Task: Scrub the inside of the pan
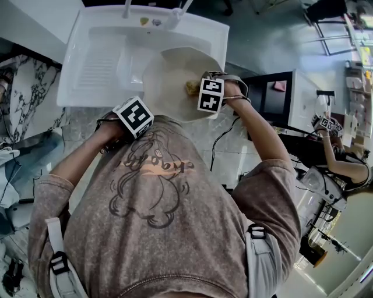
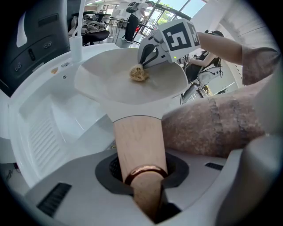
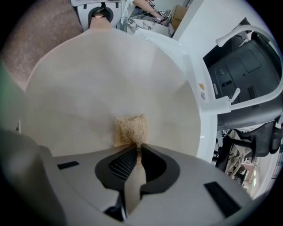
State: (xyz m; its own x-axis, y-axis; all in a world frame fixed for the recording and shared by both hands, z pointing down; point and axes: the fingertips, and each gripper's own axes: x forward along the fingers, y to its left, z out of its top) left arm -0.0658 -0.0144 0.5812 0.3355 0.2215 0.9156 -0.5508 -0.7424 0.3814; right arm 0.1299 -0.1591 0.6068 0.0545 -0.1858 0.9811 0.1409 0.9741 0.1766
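Observation:
A cream pan lies tilted over the white sink. Its pale wooden handle, with a copper ring at the end, is clamped in my left gripper, which is shut on it. My right gripper is shut on a tan scrub sponge that presses on the pan's inner wall. The left gripper view shows the sponge inside the pan, under the right gripper. From the head view the sponge peeks out beside the right gripper's marker cube.
A faucet and small scraps sit on the sink's back ledge. The ribbed drainboard lies left of the pan. A dark counter with a white appliance stands to the right. Another person works at the far right.

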